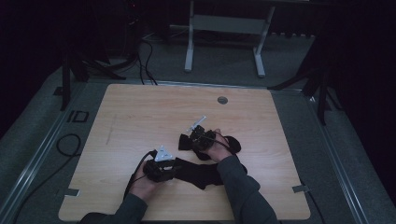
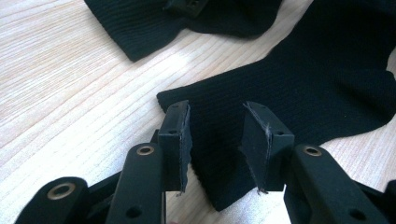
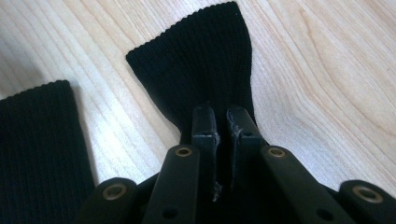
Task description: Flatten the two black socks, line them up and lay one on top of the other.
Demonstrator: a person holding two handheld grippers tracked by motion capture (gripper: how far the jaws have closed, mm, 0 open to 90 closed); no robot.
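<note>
Two black ribbed socks lie on the wooden table [image 1: 140, 116]. The far sock [image 1: 184, 142] is pinched in my right gripper [image 1: 195, 139]; in the right gripper view the jaws [image 3: 222, 114] stand shut on its fabric, and its cuff [image 3: 201, 60] spreads flat ahead. The near sock [image 1: 203, 175] lies by my left gripper [image 1: 173, 166]. In the left gripper view, my left gripper [image 2: 217, 112] is open, its pads [image 2: 180, 135] either side of that near sock's end [image 2: 299, 88], with cloth under the gap. The far sock [image 2: 154, 23] lies beyond.
A round grommet [image 1: 222, 100] sits near the table's far edge. Cables [image 1: 70, 144] run along the floor on the left, and a white desk frame [image 1: 224, 28] stands behind the table. The near sock's cuff [image 3: 37, 140] lies left of the right jaws.
</note>
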